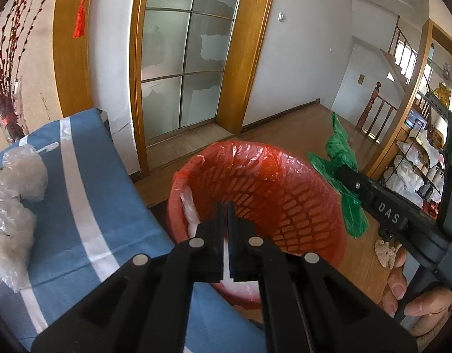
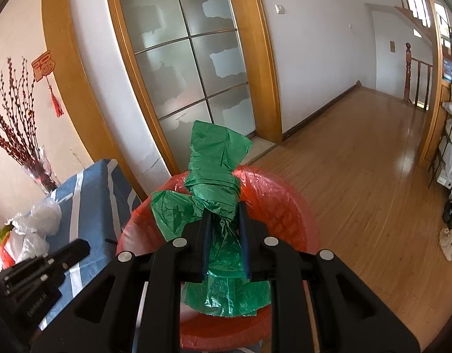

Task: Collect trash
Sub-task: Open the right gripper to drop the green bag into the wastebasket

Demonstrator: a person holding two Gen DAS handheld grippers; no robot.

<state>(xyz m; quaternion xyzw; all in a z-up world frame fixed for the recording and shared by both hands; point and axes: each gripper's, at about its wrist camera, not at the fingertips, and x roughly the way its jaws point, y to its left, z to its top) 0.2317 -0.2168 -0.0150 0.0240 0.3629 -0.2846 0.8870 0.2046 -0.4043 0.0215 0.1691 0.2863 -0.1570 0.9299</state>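
The right gripper (image 2: pixel 224 220), its arm lettered "DAS" in the left wrist view, was clamped on a crumpled green plastic bag (image 2: pixel 214 170) held over the red basket (image 2: pixel 296 220). The left gripper (image 1: pixel 226 220) had its fingers pressed together with nothing between them, above the same basket, which was lined with clear film. Beside it a blue-and-white striped cloth (image 1: pixel 88 182) carried crumpled clear plastic (image 1: pixel 17 194). Wooden flooring (image 2: pixel 358 161) ran past a frosted-glass door (image 2: pixel 182 58).

"DAS" — pale letters on the right tongs (image 1: pixel 343 176); the left tongs' (image 2: pixel 79 248) lettering is unreadable.
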